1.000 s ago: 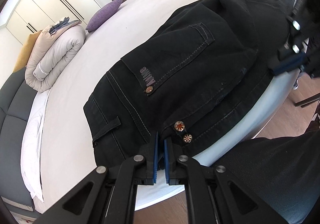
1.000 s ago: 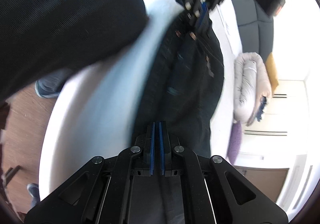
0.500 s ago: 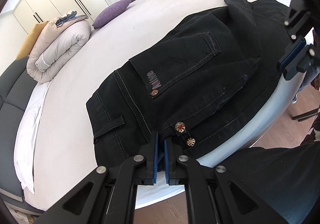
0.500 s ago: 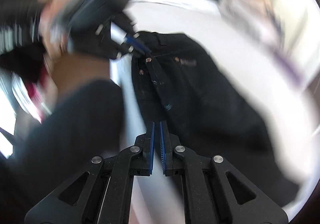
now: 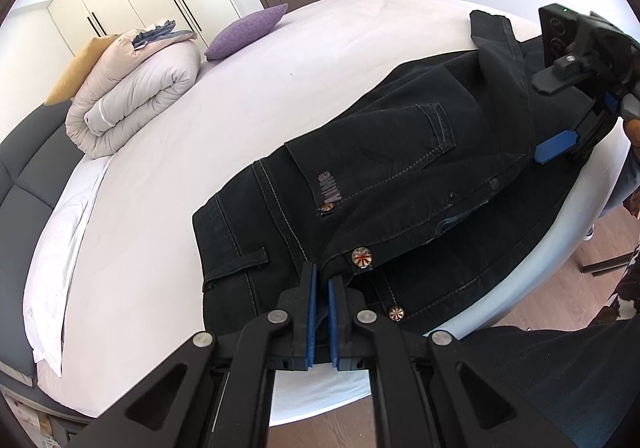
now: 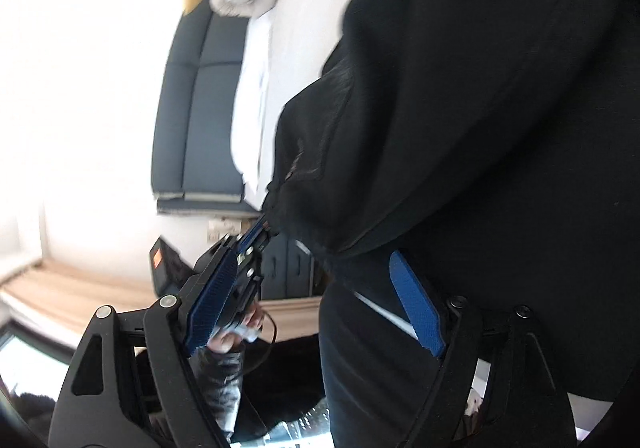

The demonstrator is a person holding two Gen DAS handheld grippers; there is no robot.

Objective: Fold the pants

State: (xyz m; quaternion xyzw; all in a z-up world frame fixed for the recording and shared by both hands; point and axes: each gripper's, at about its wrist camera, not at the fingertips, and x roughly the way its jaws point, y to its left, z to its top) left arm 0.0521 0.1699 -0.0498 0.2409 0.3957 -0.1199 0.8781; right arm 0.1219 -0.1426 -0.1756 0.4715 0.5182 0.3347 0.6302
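Note:
Black jeans (image 5: 400, 175) lie folded lengthwise on the white bed (image 5: 168, 183), waistband nearest me. My left gripper (image 5: 322, 288) is shut on the waistband beside a metal button (image 5: 361, 258). My right gripper (image 6: 316, 308) is open, its blue pads wide apart; the black fabric (image 6: 480, 107) fills that view close up and hangs over the right pad (image 6: 416, 304). In the left wrist view the right gripper (image 5: 560, 145) sits at the far end of the jeans, by the bed's edge.
A rolled beige duvet (image 5: 132, 87), a purple pillow (image 5: 248, 31) and a yellow cushion (image 5: 76, 67) lie at the bed's far side. A dark headboard (image 5: 24, 175) is at left, wardrobes behind, wood floor (image 5: 560, 300) at right.
My right gripper has opened and swung round at the leg end of the jeans. My left gripper stays shut on the waistband and has lifted slightly.

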